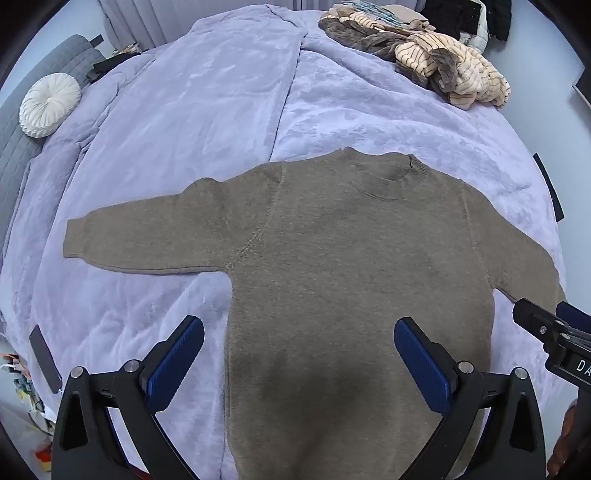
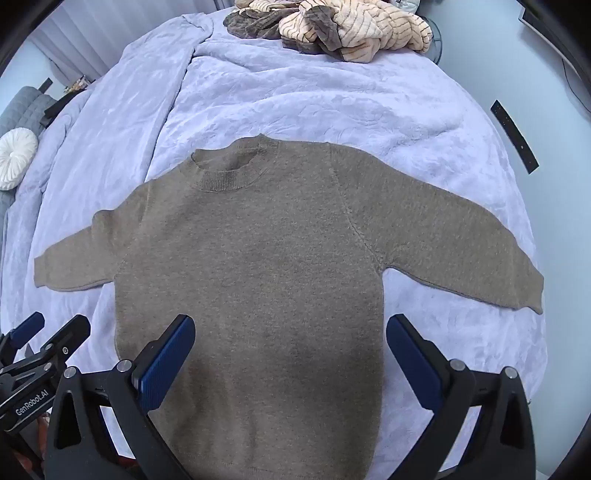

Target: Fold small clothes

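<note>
Both grippers' fingers [image 1: 188, 354] spread wide, empty, above flat brown sweater [image 1: 351, 258].

Left gripper [image 1: 299, 350] pointed steeply down, jaws spread wide, nothing between the blue pads [image 1: 173, 365]. Right gripper [image 2: 290, 349] likewise tipped steeply down, wide apart, empty, close beside the left one.

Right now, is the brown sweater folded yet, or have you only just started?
Only just started. Done: the brown sweater lies flat on the purple blanket, both sleeves spread out. In hand: nothing; the left gripper and right gripper hang open above its lower half. Left: every fold, plus the pile of clothes at the far edge.
</note>
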